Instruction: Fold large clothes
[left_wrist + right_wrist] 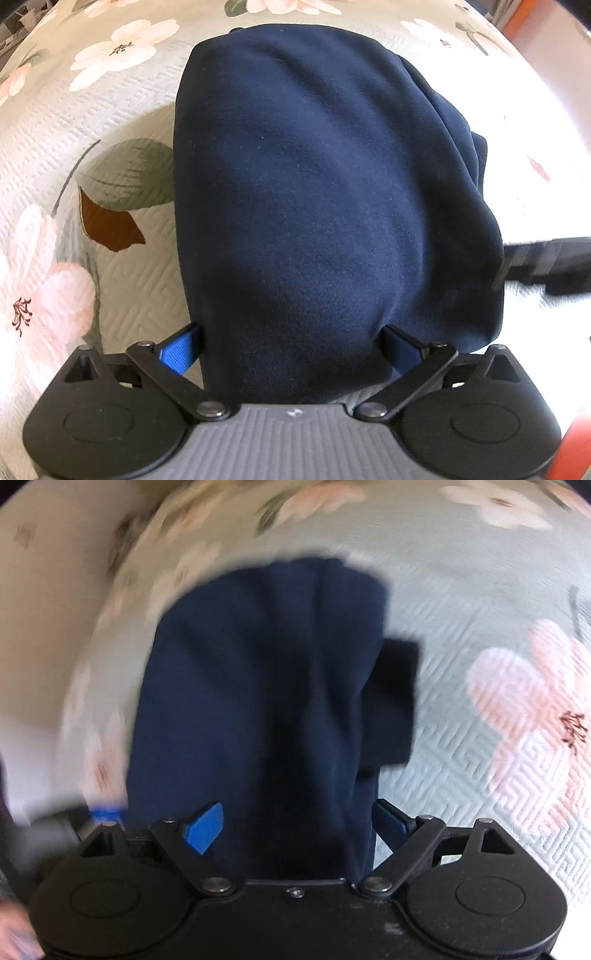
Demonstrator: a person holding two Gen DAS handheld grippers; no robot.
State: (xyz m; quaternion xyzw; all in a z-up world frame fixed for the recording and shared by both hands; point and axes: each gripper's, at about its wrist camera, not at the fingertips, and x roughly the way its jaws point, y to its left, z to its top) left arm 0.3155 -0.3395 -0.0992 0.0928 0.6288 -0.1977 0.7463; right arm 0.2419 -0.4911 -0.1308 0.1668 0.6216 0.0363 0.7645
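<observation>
A folded navy garment lies on the floral bedspread and fills the middle of the left wrist view. Its near edge drapes over my left gripper, whose blue pads stand wide apart, tips hidden under the cloth. The right wrist view is blurred with motion. There the same navy garment runs between the spread fingers of my right gripper, with one blue pad showing on the left. A darker flap sticks out at its right side.
Quilted bedspread with pink flowers surrounds the garment on all sides. A pale wall rises at the left of the right wrist view. A dark blurred shape, likely the other gripper, sits at the right edge. An orange object shows bottom right.
</observation>
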